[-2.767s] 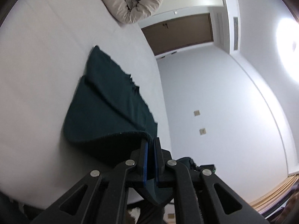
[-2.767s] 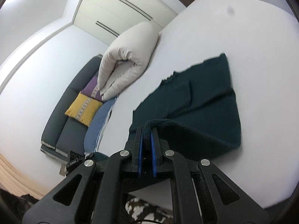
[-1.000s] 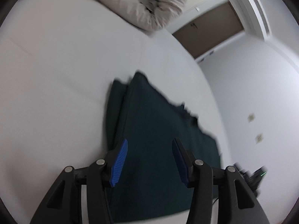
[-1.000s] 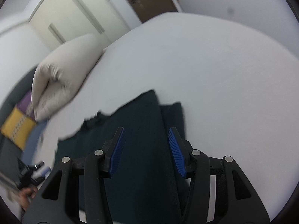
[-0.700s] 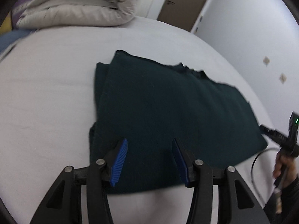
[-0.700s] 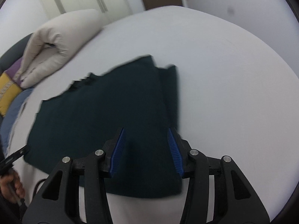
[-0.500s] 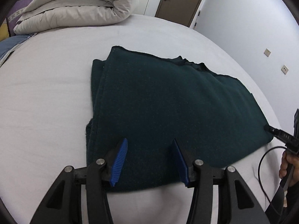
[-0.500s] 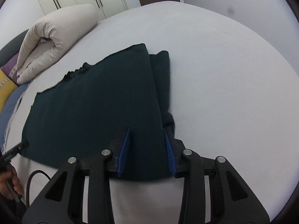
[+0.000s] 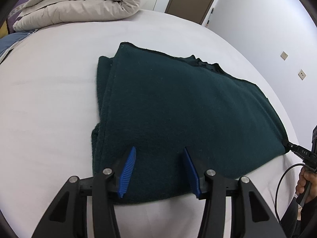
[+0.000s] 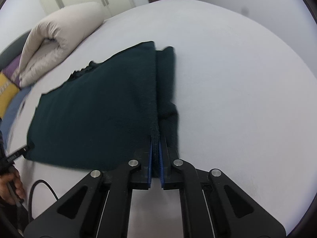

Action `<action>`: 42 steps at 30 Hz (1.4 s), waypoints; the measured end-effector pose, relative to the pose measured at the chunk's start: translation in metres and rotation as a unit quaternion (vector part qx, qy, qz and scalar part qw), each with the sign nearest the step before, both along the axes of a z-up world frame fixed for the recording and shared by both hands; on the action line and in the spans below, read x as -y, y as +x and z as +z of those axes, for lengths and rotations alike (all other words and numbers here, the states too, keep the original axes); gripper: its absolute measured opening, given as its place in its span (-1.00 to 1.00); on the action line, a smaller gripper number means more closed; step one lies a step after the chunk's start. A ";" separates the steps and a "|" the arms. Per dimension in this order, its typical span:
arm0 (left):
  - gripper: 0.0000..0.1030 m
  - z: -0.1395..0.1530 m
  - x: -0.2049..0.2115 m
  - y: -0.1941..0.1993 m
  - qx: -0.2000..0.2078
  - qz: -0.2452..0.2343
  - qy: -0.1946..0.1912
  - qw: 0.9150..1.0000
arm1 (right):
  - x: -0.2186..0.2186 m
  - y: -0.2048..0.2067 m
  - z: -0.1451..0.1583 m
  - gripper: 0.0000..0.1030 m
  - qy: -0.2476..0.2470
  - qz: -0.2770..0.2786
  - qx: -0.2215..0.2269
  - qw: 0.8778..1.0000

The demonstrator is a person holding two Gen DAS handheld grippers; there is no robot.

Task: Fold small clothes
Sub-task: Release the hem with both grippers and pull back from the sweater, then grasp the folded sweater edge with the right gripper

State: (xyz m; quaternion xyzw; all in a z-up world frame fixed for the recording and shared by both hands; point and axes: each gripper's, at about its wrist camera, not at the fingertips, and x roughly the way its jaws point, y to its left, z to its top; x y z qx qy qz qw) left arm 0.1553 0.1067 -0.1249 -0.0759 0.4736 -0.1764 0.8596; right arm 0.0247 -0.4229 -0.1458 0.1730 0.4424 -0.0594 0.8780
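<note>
With my right tongs (image 10: 155,156) clamped on the cloth's (image 9: 178,109) near corner at the bed's (image 9: 49,99) near edge and left tongs (image 9: 158,168) apart above it, I should pinch before lifting evenly.

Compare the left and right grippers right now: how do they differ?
The left gripper stands open over the green cloth, pads clear of it; the right gripper is shut on the cloth's near corner edge. Both point down at the near edge on the bed.
</note>
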 end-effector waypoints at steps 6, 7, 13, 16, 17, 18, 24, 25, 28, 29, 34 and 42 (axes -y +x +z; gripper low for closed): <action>-0.03 -0.001 -0.001 0.003 -0.008 -0.009 0.008 1.000 | 0.013 -0.011 -0.020 -0.92 0.055 -0.017 0.009 0.998; -0.03 -0.001 0.000 0.004 -0.009 -0.010 0.008 1.000 | 0.011 -0.011 -0.020 -0.92 0.053 -0.017 0.009 0.998; -0.14 0.009 -0.008 0.005 -0.016 0.001 -0.009 1.000 | 0.005 -0.008 -0.005 -0.79 0.019 -0.023 -0.008 1.000; -0.14 0.024 -0.002 0.004 0.004 -0.004 -0.031 1.000 | 0.003 -0.009 0.022 -0.45 -0.020 -0.070 0.011 0.997; -0.14 0.029 0.003 0.005 0.012 -0.011 -0.040 0.999 | 0.000 -0.007 0.031 -0.42 -0.018 -0.074 0.026 0.997; -0.13 0.033 0.011 0.007 0.020 -0.019 -0.046 0.999 | -0.004 -0.004 0.037 -0.42 -0.011 -0.065 0.038 0.997; -0.09 0.021 0.054 0.038 0.009 -0.028 -0.014 0.999 | -0.065 0.059 0.035 -0.34 0.113 0.091 0.071 0.987; -0.09 0.014 0.056 0.043 -0.002 -0.022 -0.008 1.000 | -0.073 0.073 0.023 -0.22 0.135 0.105 0.066 0.983; -0.08 0.001 0.054 0.049 -0.013 -0.004 -0.020 1.000 | -0.071 0.095 -0.013 -0.20 0.165 0.080 0.028 0.983; -0.08 0.001 0.055 0.049 -0.013 -0.006 -0.018 1.000 | -0.064 0.094 -0.024 -0.20 0.171 0.056 0.021 0.983; -0.05 -0.001 0.056 0.049 -0.008 -0.017 -0.007 1.000 | -0.006 0.057 -0.041 -0.52 0.224 -0.017 0.074 0.972; 0.07 -0.001 0.065 0.044 0.002 -0.017 0.014 1.000 | 0.009 0.010 -0.005 -0.42 0.211 -0.038 0.111 0.970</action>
